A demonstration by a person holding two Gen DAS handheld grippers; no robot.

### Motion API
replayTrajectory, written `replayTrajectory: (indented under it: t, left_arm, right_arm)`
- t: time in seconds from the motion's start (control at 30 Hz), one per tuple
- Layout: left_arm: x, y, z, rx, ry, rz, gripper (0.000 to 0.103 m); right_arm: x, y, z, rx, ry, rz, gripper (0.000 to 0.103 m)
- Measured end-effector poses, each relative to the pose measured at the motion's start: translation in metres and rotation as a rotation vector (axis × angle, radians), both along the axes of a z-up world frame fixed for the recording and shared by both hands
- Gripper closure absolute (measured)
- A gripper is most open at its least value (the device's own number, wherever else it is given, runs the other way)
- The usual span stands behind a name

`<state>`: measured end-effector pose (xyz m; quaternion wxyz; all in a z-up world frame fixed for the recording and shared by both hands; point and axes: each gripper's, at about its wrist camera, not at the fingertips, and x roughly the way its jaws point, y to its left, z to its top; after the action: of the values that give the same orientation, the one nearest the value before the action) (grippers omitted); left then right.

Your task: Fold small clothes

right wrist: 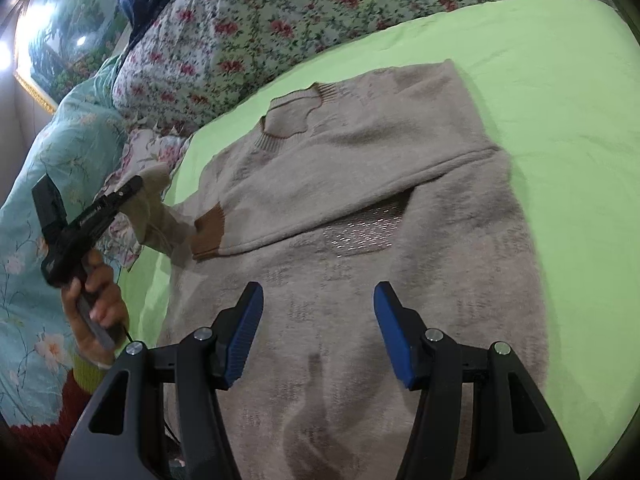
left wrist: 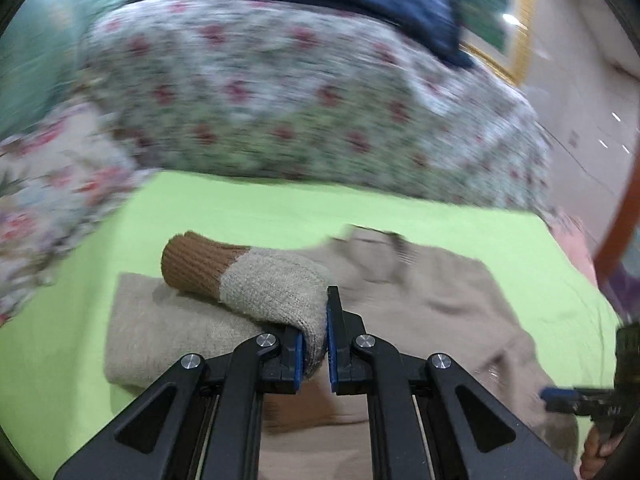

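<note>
1. Currently left gripper (left wrist: pixel 316 344) is clamped on the sleeve (left wrist: pixel 256 284), brown cuff (left wrist: pixel 192 264) sticking out up-left, lifted over the sweater (right wrist: pixel 360 208).
2. Right gripper (right wrist: pixel 318 336) hangs wide apart, gripping nothing, just above the sweater's lower body.
3. Sweater lies flat on the green sheet (right wrist: pixel 540 60), other sleeve folded across the chest.
4. Left view is motion-blurred; floral quilt (left wrist: pixel 300 100) behind is smeared.
5. Sweater hem is cut off by the frame bottom.

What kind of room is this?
Most likely a bedroom: a beige sweater lies on a green bedsheet, with a floral quilt heaped behind and a framed picture on the wall.
</note>
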<state>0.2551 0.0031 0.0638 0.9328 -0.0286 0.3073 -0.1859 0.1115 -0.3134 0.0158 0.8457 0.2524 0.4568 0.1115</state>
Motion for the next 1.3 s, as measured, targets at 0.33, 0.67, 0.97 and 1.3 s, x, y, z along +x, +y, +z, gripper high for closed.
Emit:
replayTrajectory:
  t: [0.33,0.67,0.97,1.3]
  left_arm:
    - [0.023,-0.127,-0.08,0.147,0.18,-0.207,0.089]
    - [-0.021,-0.082,-0.083,0.184,0.187,-0.155,0.019]
    - [-0.039,0.031,-0.08,0.149,0.211,0.085,0.019]
    - [-0.007,0.1,-0.117,0.099,0.347,0.307,0.02]
  right_arm:
    - [-0.003,-0.033,-0.003,0.037,0.004,-0.101,0.044]
    - [0.04,-0.006,0.009,0.019,-0.035,-0.01,0.044]
    - [0.11,0.063,0.013,-0.098,-0.072,0.201,0.044]
    - [0.198,0.14,-0.009,-0.204,-0.033,0.333,0.05]
